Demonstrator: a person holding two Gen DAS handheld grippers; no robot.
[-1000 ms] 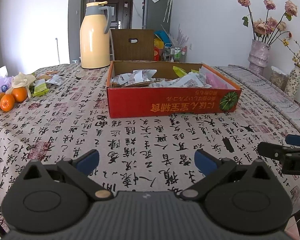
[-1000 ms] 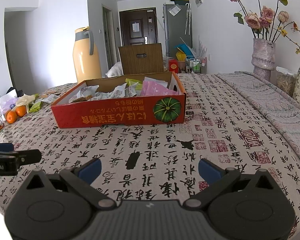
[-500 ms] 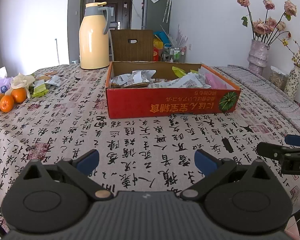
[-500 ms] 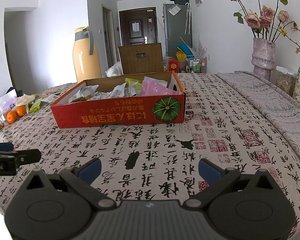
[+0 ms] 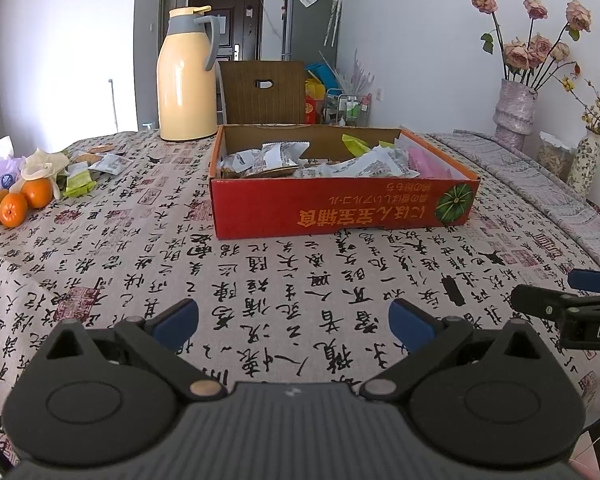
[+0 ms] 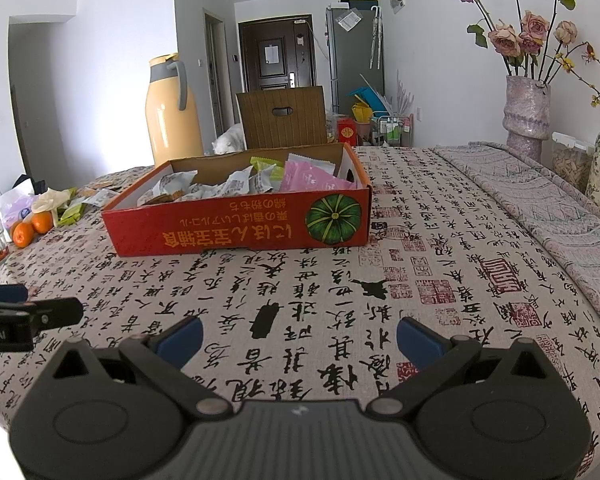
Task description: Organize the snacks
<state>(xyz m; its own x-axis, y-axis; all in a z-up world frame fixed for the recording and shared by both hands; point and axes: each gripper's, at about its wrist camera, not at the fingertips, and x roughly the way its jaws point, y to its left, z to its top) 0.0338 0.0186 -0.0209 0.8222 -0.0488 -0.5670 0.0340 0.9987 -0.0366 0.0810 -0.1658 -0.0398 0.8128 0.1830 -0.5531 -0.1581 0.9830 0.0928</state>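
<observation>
Two grippers, left [image 5: 294,322] and right [image 6: 299,336], hover empty with jaws spread over the table's [image 5: 260,280] near edge, facing the box [image 5: 340,210] of snacks [image 5: 352,166] at mid-table, while loose packets [image 5: 78,182] toward the left edge suggest gathering remains.

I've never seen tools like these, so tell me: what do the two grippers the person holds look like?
Both look alike. The left gripper and the right gripper each have a ribbed dark grey body, two round black discs, black linkage arms with metal pivot pins, and blue fingertip pads. White lettering marks the side of each. No cables, hands or sleeves show.
</observation>
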